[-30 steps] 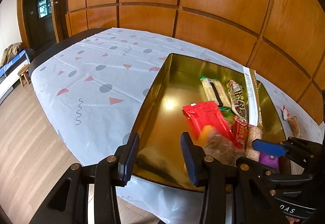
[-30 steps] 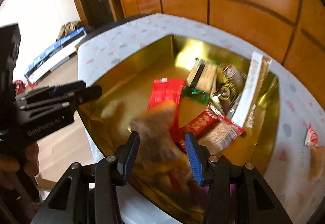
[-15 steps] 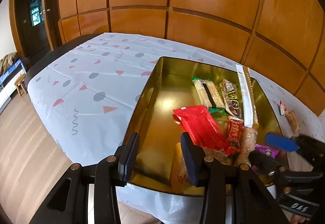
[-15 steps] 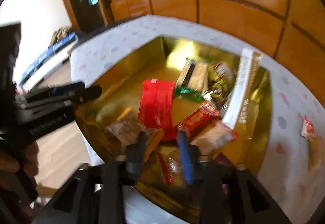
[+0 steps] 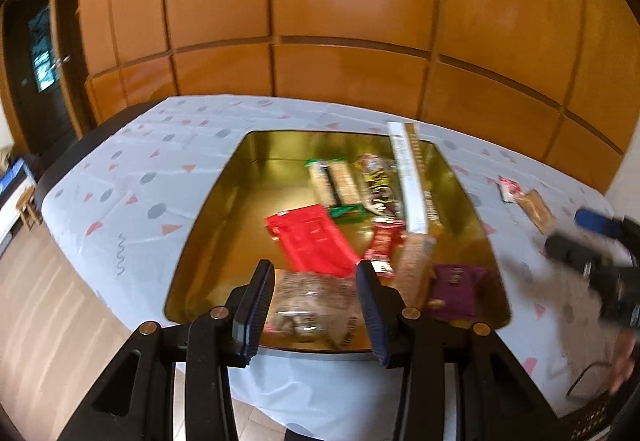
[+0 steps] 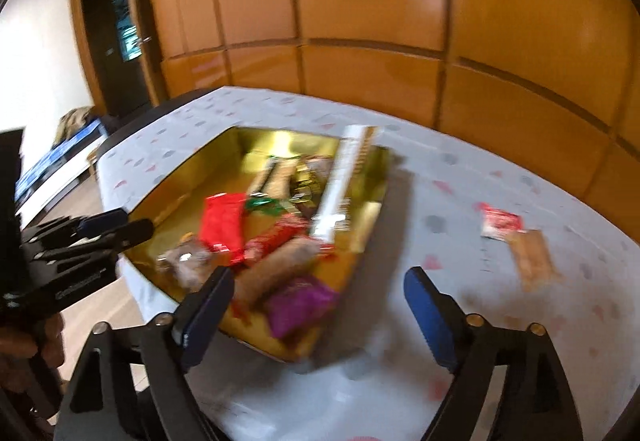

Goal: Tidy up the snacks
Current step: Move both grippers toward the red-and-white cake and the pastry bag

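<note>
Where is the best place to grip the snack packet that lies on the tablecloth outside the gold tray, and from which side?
Probably across the narrow width of the tan body of the snack packet, from above: it lies flat and alone on the tablecloth, and the open right gripper is nearest.

Looks like a home, prob. a dining/living rm. Glossy orange-brown wood wall panelling [image 5: 352,21] runs behind a table w/ a white plastic tablecloth printed w/ grey dots & pink triangles [image 5: 132,177]. Light wood-plank floor [image 5: 44,305] below. Dark wooden door w/ a glass pane [image 6: 120,37] at far left, next to a plain white wall [image 6: 36,53]. Low blue-and-white furniture piece [image 6: 60,157] along that wall w/ a crumpled tan cloth [image 6: 76,118] on it; hard to tell more.
</note>
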A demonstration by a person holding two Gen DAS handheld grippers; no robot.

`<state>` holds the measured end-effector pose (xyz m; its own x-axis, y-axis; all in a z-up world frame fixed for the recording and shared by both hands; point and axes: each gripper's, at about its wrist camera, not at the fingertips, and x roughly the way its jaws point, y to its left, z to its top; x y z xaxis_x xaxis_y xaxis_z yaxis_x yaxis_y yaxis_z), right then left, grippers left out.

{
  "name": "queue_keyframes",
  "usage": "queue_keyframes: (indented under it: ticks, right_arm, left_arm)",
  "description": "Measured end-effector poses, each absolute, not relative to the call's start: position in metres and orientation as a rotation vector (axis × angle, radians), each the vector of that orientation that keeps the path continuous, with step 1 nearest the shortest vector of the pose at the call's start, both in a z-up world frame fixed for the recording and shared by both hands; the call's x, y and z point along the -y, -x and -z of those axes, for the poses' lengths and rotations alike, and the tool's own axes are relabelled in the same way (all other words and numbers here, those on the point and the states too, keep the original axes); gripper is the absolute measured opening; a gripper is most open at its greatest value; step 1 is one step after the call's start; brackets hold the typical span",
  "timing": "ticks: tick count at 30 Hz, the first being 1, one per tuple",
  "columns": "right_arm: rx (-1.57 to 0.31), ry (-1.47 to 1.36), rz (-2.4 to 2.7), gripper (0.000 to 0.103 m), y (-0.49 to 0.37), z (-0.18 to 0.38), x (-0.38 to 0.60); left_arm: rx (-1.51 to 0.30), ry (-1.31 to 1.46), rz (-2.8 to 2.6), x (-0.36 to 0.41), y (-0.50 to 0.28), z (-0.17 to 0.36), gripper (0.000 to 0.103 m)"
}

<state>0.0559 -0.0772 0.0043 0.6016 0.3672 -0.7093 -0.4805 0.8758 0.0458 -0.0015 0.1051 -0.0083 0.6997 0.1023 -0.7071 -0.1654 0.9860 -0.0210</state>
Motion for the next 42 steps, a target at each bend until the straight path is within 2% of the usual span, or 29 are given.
queue_keyframes:
  ticks: [2,4,13,22,28,37,41,42]
  right_arm:
    - [-0.769,0.143,-0.442,0.090,-0.060,-0.012,0.098]
    - [-0.759,0.122,-0.377,0.095,-0.067,-0.020,0.123]
    - [-0.789,-0.016,-0.121,0.097,-0.119,-0.034,0.226]
    - [-0.850,-0.033,-0.004,0.097,-0.167,-0.004,0.299]
    - [-0.917,-0.183,0.121,0.097,-0.172,0.036,0.349]
    - [-0.922,-0.403,0.156,0.096,-0.169,0.031,0.374]
    - [-0.906,-0.446,0.116,0.096,-0.167,0.025,0.371]
    - [-0.904,-0.453,0.108,0.096,-0.167,0.024,0.371]
  left_arm:
    - [-0.774,0.060,-0.127,-0.094,0.001,0.004,0.043]
    - [-0.764,0.032,-0.109,-0.084,0.000,0.000,0.043]
    - [-0.761,-0.042,-0.057,-0.051,-0.008,-0.006,0.043]
    - [-0.793,-0.092,-0.018,-0.026,-0.020,-0.004,0.043]
    - [-0.844,-0.093,0.054,-0.002,-0.041,-0.002,0.043]
    - [-0.918,-0.097,0.159,0.055,-0.110,0.003,0.043]
    - [-0.957,-0.208,0.254,0.093,-0.144,0.017,0.048]
    - [-0.959,-0.252,0.268,0.102,-0.152,0.021,0.053]
